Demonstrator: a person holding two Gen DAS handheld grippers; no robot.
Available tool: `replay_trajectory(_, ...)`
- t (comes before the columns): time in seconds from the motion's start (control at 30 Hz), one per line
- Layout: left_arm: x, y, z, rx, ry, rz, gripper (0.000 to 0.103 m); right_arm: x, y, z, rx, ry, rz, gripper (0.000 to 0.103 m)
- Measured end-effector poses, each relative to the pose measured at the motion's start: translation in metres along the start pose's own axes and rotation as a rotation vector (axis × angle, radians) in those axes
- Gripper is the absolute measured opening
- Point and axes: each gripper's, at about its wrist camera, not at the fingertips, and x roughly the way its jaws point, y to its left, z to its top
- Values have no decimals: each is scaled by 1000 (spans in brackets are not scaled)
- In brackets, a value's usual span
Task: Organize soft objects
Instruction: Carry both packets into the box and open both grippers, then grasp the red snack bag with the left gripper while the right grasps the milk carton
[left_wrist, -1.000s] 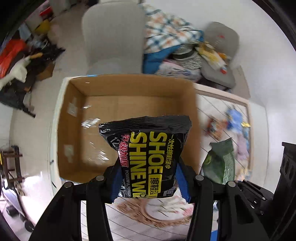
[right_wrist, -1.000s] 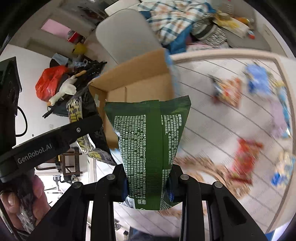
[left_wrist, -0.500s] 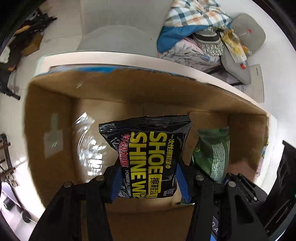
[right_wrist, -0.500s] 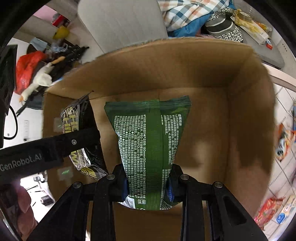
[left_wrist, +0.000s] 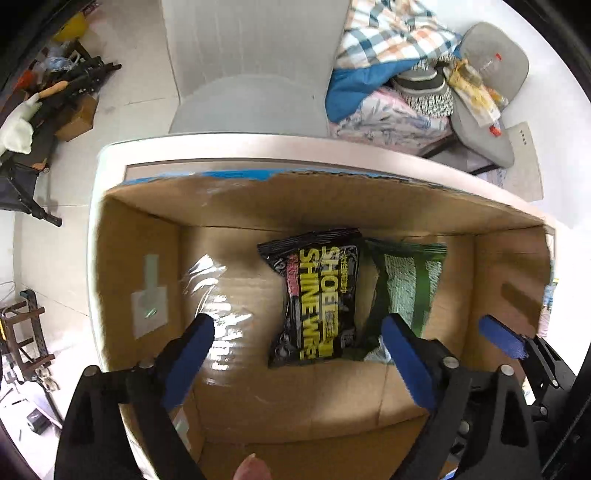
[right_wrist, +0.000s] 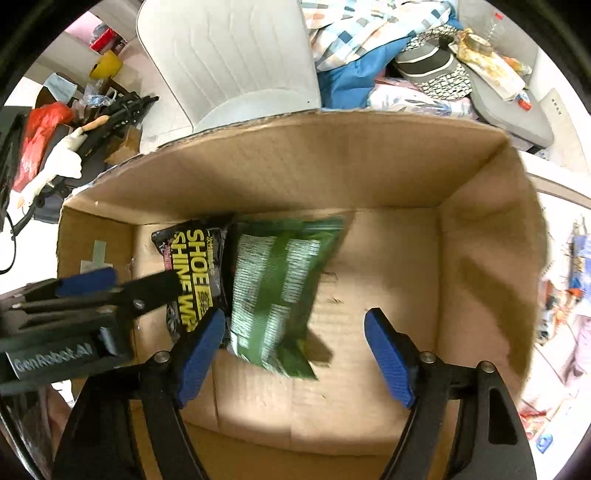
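Left wrist view: one cardboard box (left_wrist: 136, 258) is sitting on a white table (left_wrist: 110, 162), and two packets are lying on its floor. The black shoe-wipe packet (left_wrist: 317, 299) is resting flat near the middle, and the green packet (left_wrist: 410, 288) is lying just beside it on the right, the two touching along their edges. A strip of clear tape (left_wrist: 214, 295) is shining on the box floor to the left of the black one. The left gripper (left_wrist: 301, 365) is hanging above the box with its two blue pads (left_wrist: 188, 358) spread wide; its jaws have just been opening, and the black packet is lying below the gap, free of both pads. One blue pad of the other gripper is showing at the right edge. Beyond the table a white chair (left_wrist: 243, 66) and a pile of clothes (left_wrist: 399, 74) are standing.

Right wrist view: the same single box is filling the frame, holding the same two packets side by side against its far wall, the green one blurred. The right gripper (right_wrist: 295, 354) is likewise standing open over the box; its jaws have just been opening, and the green packet is lying below the left part of the gap, gripped by neither pad. The left gripper's black arm is crossing over the black packet at the left. Several small packets (right_wrist: 569, 295), too blurred to count, are lying on the table outside the box at the right.
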Motion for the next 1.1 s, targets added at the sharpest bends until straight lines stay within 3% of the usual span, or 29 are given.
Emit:
replay_trajectory(0.1, -18, 5, -14, -21, -40, -5, 99, -17, 2, -15, -18, -22, -42, 103)
replay_trajectory(0.47, -83, 13, -93, -26, -208, 66, 99, -88, 10, -91, -52, -112, -118, 103)
replay_trajectory(0.7, -124, 19, -141, -29, -286, 74, 99, -138, 9, -144, -52, -177, -90, 103)
replay_trajectory(1.1, -165, 10, -206, -24, -340, 93, 99, -212, 9, -216, -66, -246, -13, 103)
